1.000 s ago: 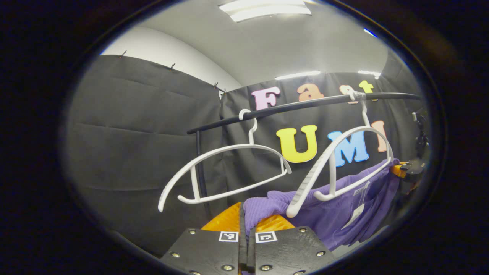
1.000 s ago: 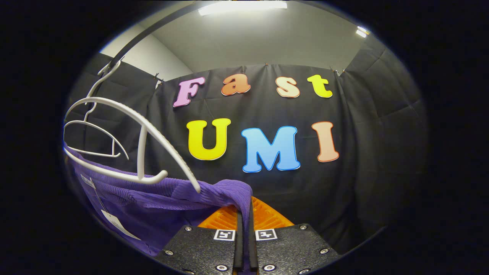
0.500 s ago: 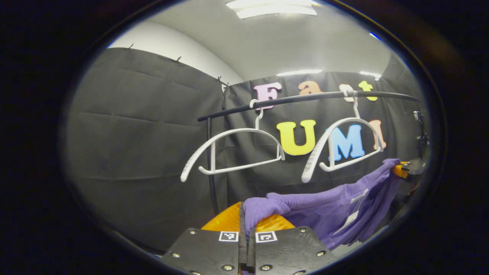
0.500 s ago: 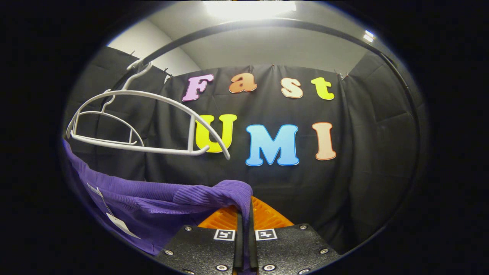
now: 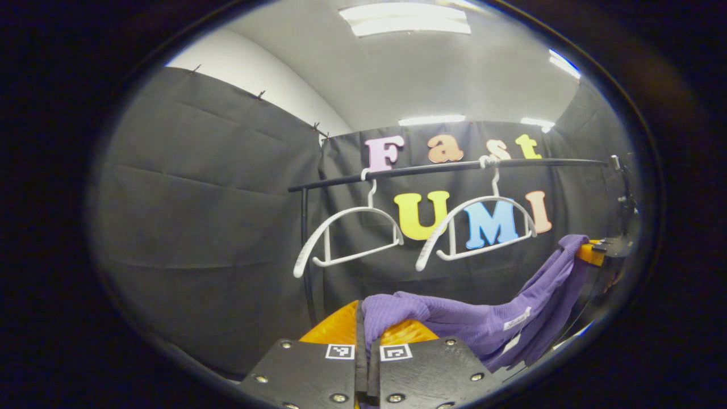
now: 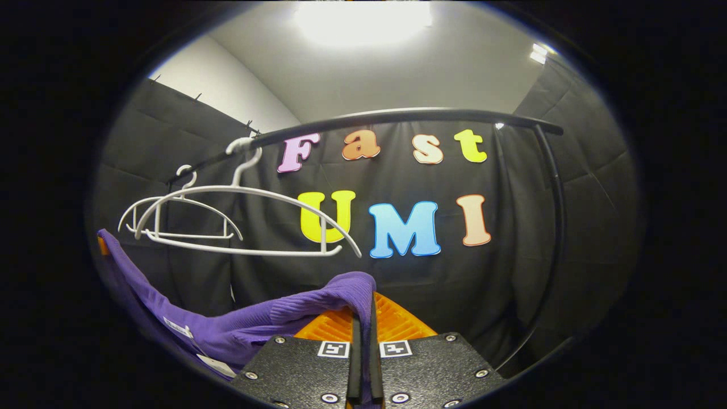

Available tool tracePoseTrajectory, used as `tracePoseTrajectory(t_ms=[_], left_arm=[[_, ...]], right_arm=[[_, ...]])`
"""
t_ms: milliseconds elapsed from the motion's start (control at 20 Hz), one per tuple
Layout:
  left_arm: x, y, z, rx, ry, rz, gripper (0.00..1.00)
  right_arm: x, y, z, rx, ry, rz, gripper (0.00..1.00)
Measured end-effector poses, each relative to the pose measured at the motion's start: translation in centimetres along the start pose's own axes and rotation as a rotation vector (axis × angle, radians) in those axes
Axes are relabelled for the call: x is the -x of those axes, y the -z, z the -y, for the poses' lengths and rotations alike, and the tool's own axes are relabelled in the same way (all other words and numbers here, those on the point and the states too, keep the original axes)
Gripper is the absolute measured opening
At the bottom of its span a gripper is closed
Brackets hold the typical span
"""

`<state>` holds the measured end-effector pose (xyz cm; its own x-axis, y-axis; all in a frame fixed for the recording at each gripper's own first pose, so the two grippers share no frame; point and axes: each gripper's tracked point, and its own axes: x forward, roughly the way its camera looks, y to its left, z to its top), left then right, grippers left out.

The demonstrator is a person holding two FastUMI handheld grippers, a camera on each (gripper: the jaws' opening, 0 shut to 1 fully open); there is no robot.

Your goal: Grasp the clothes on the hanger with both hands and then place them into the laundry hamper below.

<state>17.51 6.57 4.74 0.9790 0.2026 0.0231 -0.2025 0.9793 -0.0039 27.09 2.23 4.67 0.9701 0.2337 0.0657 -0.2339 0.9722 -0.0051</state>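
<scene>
Left gripper [image 5: 367, 341] is clamping one end of the purple knit garment [image 5: 477, 321], fingers pressed together with the fabric bunching out over the top at 12 o'clock of the jaws. In the left gripper view, the garment is sagging from there toward 3 o'clock and rising up to the right gripper [image 5: 596, 253], which is sitting at the view's right edge with the other end of the fabric draped over it.

Right gripper [image 6: 364, 343] is also pinching the garment [image 6: 238, 332], jaws closed on a fold of it. In the right gripper view, the cloth is trailing off toward 9 o'clock, white tags [image 6: 180, 328] hanging on it.

Garment is hanging free between both grippers, below the hangers and not touching them.

Two white plastic hangers are hanging bare on the black rail [image 5: 454, 167]: the left hanger [image 5: 346, 233] at roughly 11 o'clock from the left gripper, the right hanger [image 5: 474, 227] at about 1 o'clock. In the right gripper view both hangers are overlapping at 10 o'clock, the nearer one [image 6: 250, 218] in front.

Rail post [image 6: 554, 227] is curving down at 3 o'clock in the right gripper view.
</scene>
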Motion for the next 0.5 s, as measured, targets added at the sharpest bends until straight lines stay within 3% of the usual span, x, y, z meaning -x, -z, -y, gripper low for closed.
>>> tracePoseTrajectory(t_ms=[500], left_arm=[[5.1, -1.8, 5.0, 0.053, 0.198, 0.056, 0.01]], right_arm=[[9.1, -2.1, -5.9, -0.062, -0.039, 0.004, 0.05]])
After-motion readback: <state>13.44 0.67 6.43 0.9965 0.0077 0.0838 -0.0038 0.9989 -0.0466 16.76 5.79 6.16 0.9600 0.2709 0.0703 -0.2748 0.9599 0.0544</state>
